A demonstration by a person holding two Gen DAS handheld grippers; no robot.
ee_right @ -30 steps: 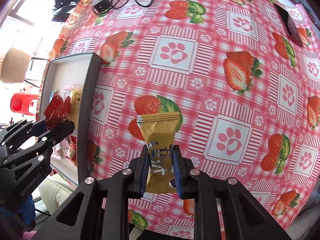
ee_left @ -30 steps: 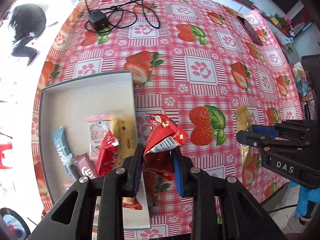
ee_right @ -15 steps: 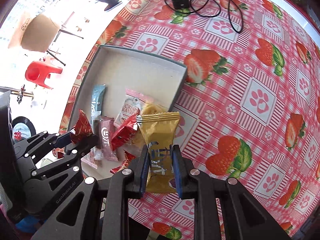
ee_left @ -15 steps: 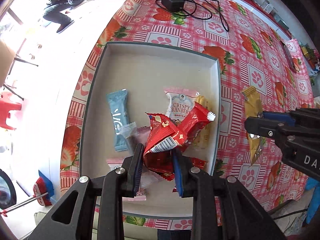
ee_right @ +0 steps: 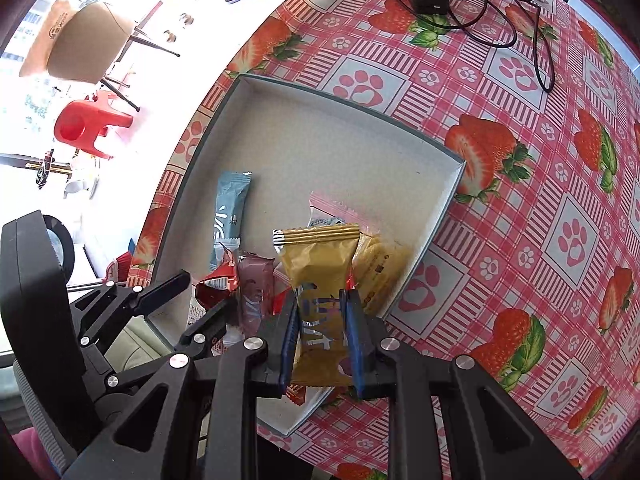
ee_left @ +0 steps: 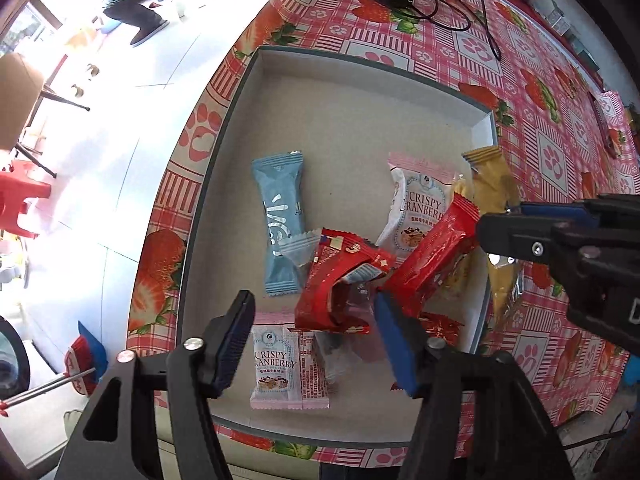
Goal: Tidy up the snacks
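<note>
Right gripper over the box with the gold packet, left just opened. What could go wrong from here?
1. The gold packet hangs over the tray's right wall, not its middle; released here, it might land on the rim or the tablecloth.
2. The red packet lies crumpled between the open left gripper jaws; pulling back could snag it.
3. The right gripper and left are close, so they may bump.

Gold snack packet (ee_right: 320,276); red strawberry-check tablecloth (ee_right: 500,208); grey tray (ee_left: 352,120).
</note>
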